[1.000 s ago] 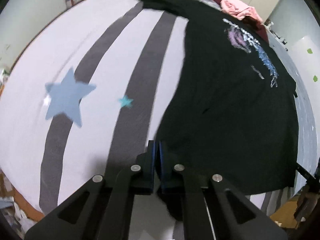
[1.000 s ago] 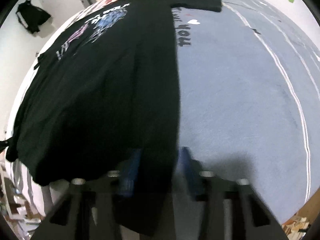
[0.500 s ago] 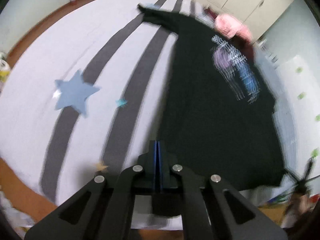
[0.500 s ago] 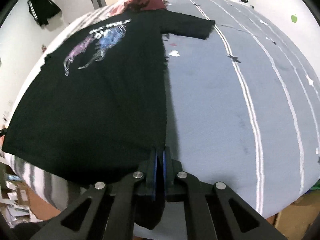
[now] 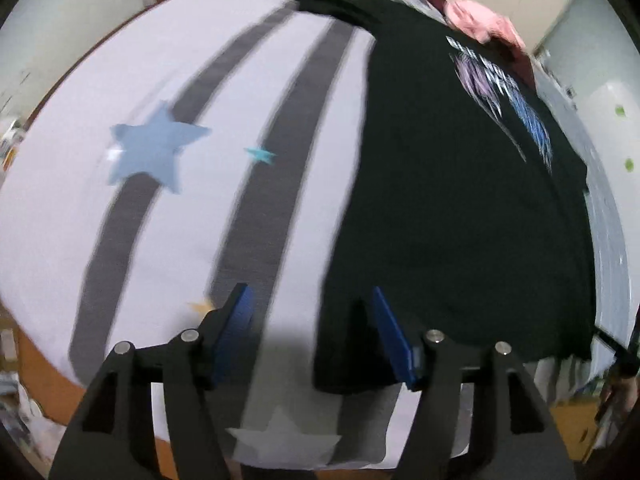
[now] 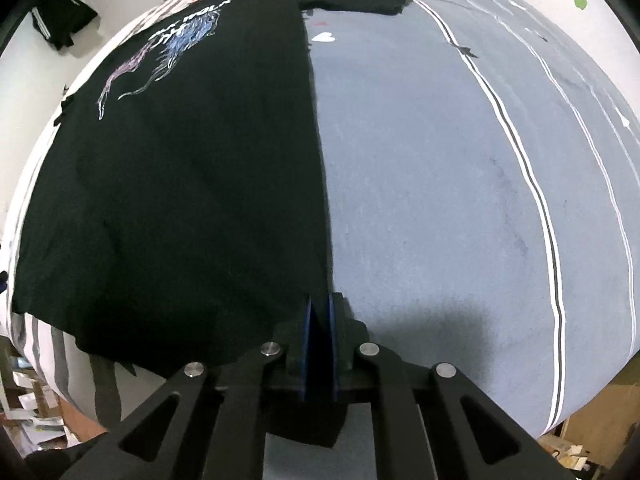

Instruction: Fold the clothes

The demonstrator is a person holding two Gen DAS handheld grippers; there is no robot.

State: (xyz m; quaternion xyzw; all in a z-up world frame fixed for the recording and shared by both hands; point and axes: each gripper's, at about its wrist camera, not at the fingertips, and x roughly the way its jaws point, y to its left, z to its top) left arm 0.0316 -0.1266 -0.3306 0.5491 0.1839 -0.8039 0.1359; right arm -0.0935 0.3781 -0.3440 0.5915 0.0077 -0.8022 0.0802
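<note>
A black T-shirt (image 5: 460,200) with a purple and blue print lies spread flat on the bed, sleeves out at the far end. My left gripper (image 5: 309,292) hovers over its near left hem corner. Its jaws are opening, with the corner lying loose between them and closer to the right pad. In the right wrist view the same T-shirt (image 6: 180,180) fills the left half. My right gripper (image 6: 320,300) sits at the near right hem corner. Its blue pads are almost together on the fabric and just starting to part. A flap of black cloth hangs below them.
The bed cover (image 5: 120,240) is pale with grey stripes and stars on the left. On the right the cover (image 6: 440,200) is blue-grey with white lines. Pink and maroon clothes (image 5: 480,20) are piled at the far end. A black jacket (image 6: 60,20) hangs on the wall. Clutter lies on the floor below the bed's edge.
The left gripper has opened and let go of the hem corner. The right gripper, open around the hem a second ago, has closed on it. Both grippers shifted over the bed.
</note>
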